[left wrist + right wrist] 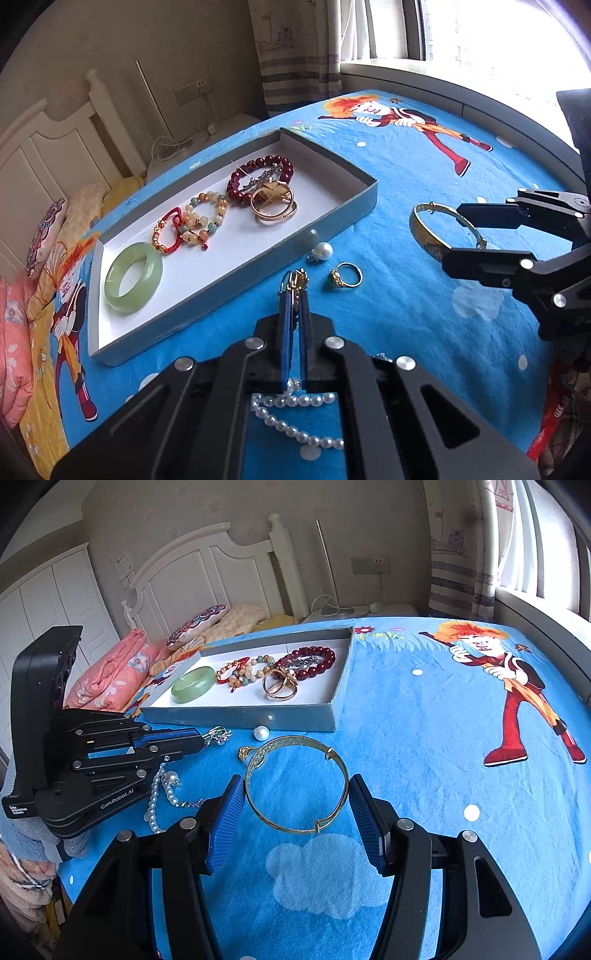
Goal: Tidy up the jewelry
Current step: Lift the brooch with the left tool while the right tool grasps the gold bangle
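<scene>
Two grippers work over a blue cartoon bedspread point(424, 738). The left gripper point(294, 284) is pinched tight on a small gold and silver trinket point(296, 279) just short of the shallow grey tray point(343, 221), which holds a green jade bangle point(133, 277), beaded bracelets point(207, 218) and gold rings point(274, 206). The right gripper point(297, 794) stands partly open around a gold bangle point(295, 784) lying flat on the cloth. A loose pearl point(260, 733), a gold ring point(345, 277) and a pearl necklace point(291, 417) lie nearby.
</scene>
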Motion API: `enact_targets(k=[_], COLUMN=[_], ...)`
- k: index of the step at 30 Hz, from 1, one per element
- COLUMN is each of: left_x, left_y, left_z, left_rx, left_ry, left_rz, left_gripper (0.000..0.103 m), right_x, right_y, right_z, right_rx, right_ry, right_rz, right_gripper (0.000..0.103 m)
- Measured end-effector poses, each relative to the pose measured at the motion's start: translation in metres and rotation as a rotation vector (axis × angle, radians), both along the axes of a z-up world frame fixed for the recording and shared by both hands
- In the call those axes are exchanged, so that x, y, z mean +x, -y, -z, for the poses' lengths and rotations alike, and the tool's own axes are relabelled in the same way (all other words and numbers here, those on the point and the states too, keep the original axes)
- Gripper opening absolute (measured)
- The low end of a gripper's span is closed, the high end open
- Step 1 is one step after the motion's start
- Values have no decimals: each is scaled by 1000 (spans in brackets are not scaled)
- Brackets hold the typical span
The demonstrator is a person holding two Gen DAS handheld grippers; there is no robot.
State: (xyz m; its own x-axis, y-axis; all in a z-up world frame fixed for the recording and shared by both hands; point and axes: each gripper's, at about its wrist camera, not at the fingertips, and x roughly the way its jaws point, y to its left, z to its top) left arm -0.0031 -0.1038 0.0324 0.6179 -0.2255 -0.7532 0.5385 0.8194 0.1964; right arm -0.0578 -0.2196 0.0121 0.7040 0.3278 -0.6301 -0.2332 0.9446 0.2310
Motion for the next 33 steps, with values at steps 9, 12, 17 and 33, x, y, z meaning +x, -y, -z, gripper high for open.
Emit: enact_targets(k=[9,12,17,33], left_x=[-8,-9,-6,39], left_y=[-8,-11,-21,-63], left_z=[-15,-17,-22,-38], left_rx=[-39,-42,-52,-137], left_ry=[29,35,42,15], left_rz=[-7,-12,-30,-145], left_gripper=[3,3,3,3], right_x=[0,0,1,44], right_y=[-1,-1,-6,-54], right_z=[-1,-1,-1,-27], right_rx=[-10,-13,-31,-128], right_ry=[0,-1,2,53], right_rz=[3,2,-21,-113], right_gripper=[56,56,56,56])
